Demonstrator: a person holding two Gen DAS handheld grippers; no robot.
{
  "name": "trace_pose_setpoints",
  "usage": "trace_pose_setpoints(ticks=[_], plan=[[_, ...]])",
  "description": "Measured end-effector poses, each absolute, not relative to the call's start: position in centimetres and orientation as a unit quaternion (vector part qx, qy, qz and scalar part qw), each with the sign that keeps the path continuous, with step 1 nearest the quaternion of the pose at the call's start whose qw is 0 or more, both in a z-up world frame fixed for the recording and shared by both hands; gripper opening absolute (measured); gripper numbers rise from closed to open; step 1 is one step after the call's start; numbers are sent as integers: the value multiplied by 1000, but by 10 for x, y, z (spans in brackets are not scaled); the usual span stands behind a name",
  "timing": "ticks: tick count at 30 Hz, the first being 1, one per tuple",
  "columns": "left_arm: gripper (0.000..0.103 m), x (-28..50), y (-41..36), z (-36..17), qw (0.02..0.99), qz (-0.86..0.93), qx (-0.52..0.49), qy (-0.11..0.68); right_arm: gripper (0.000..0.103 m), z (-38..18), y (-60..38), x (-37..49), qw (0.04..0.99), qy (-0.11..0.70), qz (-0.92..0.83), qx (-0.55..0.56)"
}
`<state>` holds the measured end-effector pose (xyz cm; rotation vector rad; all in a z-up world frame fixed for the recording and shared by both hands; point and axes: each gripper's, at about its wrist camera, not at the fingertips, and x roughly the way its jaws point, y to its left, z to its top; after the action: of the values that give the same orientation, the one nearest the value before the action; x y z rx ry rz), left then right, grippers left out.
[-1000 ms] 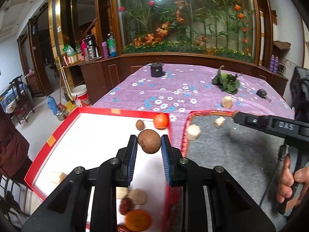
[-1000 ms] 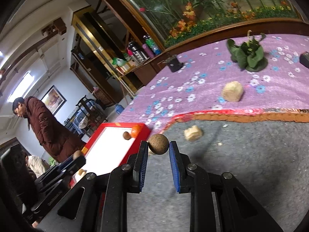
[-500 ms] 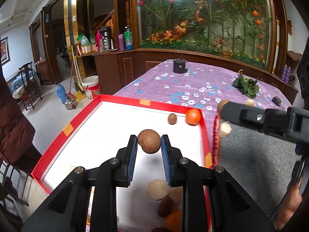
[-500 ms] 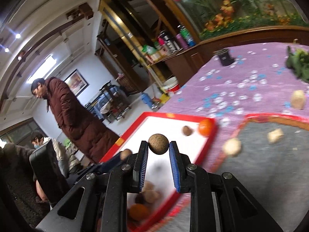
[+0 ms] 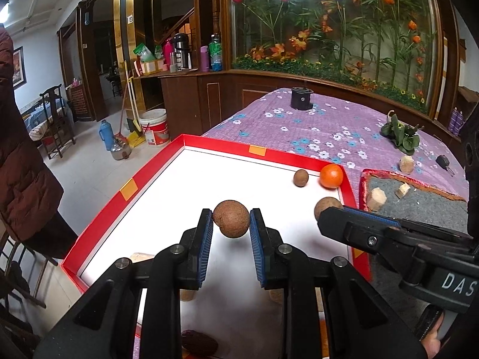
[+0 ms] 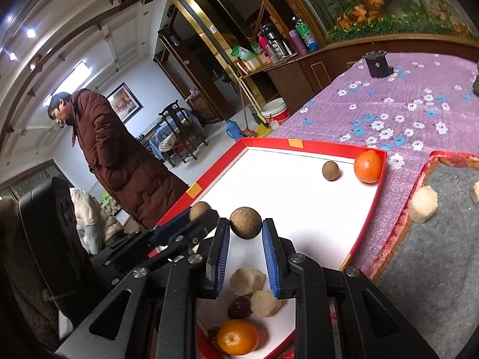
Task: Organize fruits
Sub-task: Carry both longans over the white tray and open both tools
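My left gripper point(image 5: 231, 223) is shut on a round brown fruit point(image 5: 231, 223) and holds it above the white floor of the red-rimmed tray point(image 5: 128, 188). My right gripper point(image 6: 245, 227) is shut on a second brown fruit point(image 6: 245, 223), also above the tray point(image 6: 299, 143); it enters the left wrist view from the right with its fruit point(image 5: 327, 205) at the tip. In the tray's far right corner lie an orange point(image 5: 331, 175) and a small brown fruit point(image 5: 300, 178). Below the right gripper lie pale chunks point(image 6: 247, 281), a red date point(image 6: 239, 307) and another orange point(image 6: 237, 337).
A grey mat point(image 5: 419, 206) with a red edge lies right of the tray, with pale chunks point(image 5: 375, 198) on it. The purple flowered cloth point(image 5: 314, 125) carries a black cup point(image 5: 301, 98) and a green plant point(image 5: 401, 134). A person in a brown coat point(image 6: 119, 155) stands left.
Both grippers have moved left from the grey mat to over the tray, each keeping its brown fruit. The right gripper now sits close beside the left one.
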<state>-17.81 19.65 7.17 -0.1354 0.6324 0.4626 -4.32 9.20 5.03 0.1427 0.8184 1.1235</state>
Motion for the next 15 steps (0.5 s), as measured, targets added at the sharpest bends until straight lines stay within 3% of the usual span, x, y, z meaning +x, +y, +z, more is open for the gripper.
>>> trace_pose_setpoints(ticks=[15], plan=[[23,-178,199,65,918,230,-68,316,24,38,96,-44,767,383,513,45]])
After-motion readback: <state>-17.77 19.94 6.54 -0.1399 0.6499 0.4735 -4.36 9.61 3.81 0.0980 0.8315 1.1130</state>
